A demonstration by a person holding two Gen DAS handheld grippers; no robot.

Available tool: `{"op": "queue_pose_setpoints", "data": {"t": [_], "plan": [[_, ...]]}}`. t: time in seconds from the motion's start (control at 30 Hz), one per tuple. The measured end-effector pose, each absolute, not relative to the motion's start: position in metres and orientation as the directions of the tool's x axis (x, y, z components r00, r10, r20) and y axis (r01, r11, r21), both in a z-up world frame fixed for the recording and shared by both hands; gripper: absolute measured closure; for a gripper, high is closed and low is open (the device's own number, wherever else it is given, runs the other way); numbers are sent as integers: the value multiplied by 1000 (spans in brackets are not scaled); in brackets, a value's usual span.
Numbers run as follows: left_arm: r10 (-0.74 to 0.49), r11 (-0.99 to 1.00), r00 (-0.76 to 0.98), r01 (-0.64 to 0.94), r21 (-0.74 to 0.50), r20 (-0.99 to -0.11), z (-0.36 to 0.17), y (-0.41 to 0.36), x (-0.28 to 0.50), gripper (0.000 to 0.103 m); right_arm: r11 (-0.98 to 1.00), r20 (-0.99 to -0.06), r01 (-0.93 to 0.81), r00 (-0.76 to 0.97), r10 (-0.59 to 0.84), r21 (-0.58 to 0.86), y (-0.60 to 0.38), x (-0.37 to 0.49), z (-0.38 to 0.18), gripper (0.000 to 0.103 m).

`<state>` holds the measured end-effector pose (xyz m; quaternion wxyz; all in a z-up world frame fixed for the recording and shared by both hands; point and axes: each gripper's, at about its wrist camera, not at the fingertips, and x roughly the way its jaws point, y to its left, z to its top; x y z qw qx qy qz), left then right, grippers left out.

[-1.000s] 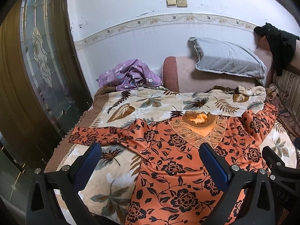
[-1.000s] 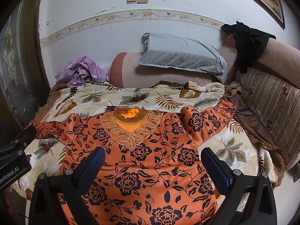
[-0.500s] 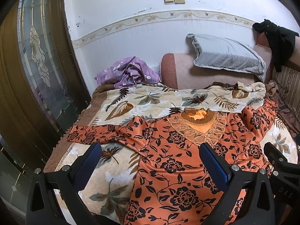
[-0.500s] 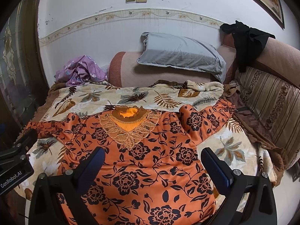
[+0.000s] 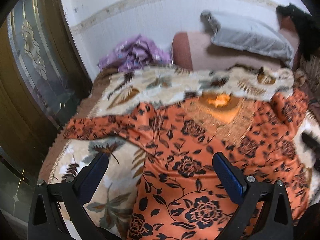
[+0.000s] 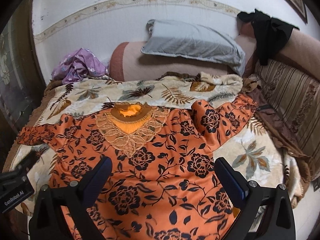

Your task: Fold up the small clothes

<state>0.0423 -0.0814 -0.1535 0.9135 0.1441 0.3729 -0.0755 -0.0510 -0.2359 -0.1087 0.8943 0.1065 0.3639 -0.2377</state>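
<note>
Right wrist view: the orange floral dress [image 6: 160, 170] is laid flat, front up, sleeves spread across the blanket [image 6: 140, 90] on the bed, ready for folding. Both the right gripper [image 6: 163, 178] and left gripper [image 5: 160, 172] are held above it with jaws spread, nothing gripped.

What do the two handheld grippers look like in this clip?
Both the left gripper and the right gripper have matte black angular frames with silver bolts and flat fingers faced with textured blue pads. The left's body carries white GenRobot.AI lettering. No cables visible.
</note>
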Motion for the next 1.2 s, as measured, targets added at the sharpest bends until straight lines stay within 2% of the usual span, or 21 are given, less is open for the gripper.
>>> {"op": "queue_pose_setpoints", "data": {"t": [0.17,0.33,0.47,0.53,0.67,0.87,0.93,1.0,1.07,1.13,1.17,1.2], "plan": [[47,938,593,249,239,-804,-225,-83,76,0,802,-725,560,639,-257,209,-335,-40,-149,0],[105,925,429,288,246,-897,-291,-86,96,0,563,-749,690,638,-177,455,-479,-49,-210,0],[38,951,412,265,160,-910,-296,-81,100,0,233,-653,664,746,-132,711,-568,-78,-255,1],[-11,967,375,239,85,-927,-299,-74,108,0,142,-614,633,773,-159,761,-597,-84,-269,4],[-35,967,390,245,67,-920,-299,-72,108,0,77,-587,611,782,-209,788,-637,-83,-287,32],[-47,964,454,255,79,-890,-301,-66,98,0,117,-584,619,777,-237,776,-679,-52,-294,36],[-43,965,446,251,79,-894,-300,-67,97,0,142,-598,639,762,-249,756,-684,-42,-295,40],[-32,965,447,247,89,-894,-300,-69,97,0,188,-628,678,731,-267,710,-686,-31,-296,62],[-26,966,457,240,94,-889,-301,-72,98,0,207,-626,681,730,-276,703,-686,-32,-297,71],[-24,966,466,239,99,-885,-301,-77,96,0,220,-597,654,753,-276,724,-684,-33,-293,92],[-25,965,470,240,101,-883,-301,-76,93,0,231,-568,631,772,-286,740,-679,-34,-286,97],[-28,965,468,242,98,-883,-301,-79,94,0,269,-526,601,795,-302,753,-671,-32,-271,97]]}}
